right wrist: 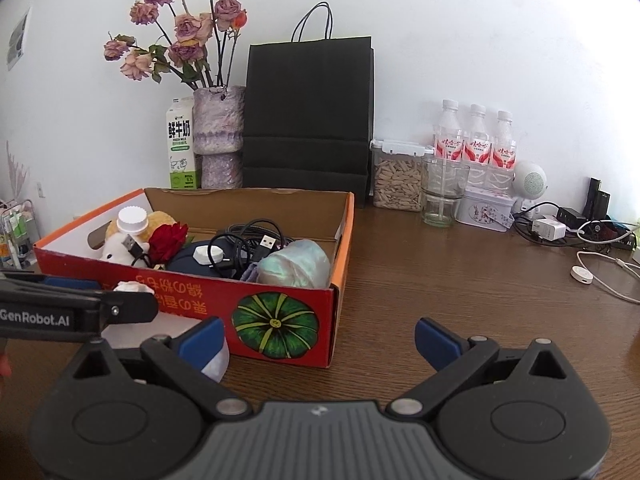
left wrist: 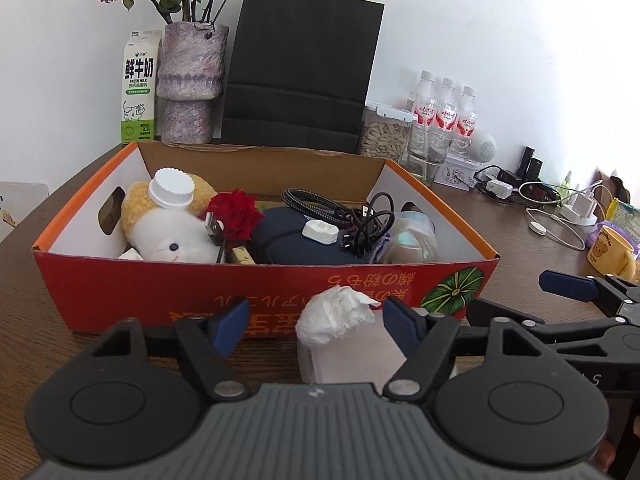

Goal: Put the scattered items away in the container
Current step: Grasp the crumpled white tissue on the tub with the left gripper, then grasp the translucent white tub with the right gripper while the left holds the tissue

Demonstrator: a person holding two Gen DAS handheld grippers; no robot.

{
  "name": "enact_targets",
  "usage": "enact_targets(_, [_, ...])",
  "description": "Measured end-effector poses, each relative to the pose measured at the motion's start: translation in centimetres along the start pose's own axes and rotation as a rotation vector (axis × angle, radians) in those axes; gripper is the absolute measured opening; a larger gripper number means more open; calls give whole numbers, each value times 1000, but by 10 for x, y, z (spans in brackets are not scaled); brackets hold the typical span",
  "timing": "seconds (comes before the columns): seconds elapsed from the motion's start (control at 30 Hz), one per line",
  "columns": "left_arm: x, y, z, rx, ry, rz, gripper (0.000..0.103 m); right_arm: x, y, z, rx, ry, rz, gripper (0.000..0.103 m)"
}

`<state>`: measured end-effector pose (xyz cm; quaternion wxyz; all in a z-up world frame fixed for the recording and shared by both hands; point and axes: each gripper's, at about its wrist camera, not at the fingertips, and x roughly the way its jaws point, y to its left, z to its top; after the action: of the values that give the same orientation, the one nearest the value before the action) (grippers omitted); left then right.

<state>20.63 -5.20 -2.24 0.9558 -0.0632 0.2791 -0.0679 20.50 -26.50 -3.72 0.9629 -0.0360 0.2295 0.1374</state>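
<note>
Left gripper straddles tissue pack, not clamped yet.
Jaws half-open, right pad touching, left pad clear; pack sits against the red cardboard box, short lift in. Right gripper wide, empty.

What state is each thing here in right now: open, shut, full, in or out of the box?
Cardboard box: open-topped, crowded with items.
Tissue pack: outside the box, between the left gripper fingers.
Right gripper: open, empty.
Seed jar: lid shut, nearly full.
Glass: upright, empty.
</note>
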Motion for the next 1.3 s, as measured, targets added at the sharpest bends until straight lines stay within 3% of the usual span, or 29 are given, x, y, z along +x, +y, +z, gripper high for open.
enact_targets(0.1, [1,0,-1,1,10,-18,35,1,1,-1,-2,3,-1,102])
enact_targets(0.2, [-2,-1,-1,2,2,-29,21,2,3,-1,-4,7,-5,102])
enact_targets(0.43, [-10,0,-1,-7,-25,-38,20,3,7,-4,-5,15,-8,102])
enact_targets(0.73, [-28,19,-3,-33,-60,3,20,-1,19,-5,6,9,2,102])
enact_targets(0.97, [-40,48,-10,-43,-76,55,20,-8,46,-4,12,-16,41,102])
enact_targets(1.3, [-47,82,-18,-43,-93,91,20,7,99,-8,-19,51,83,102])
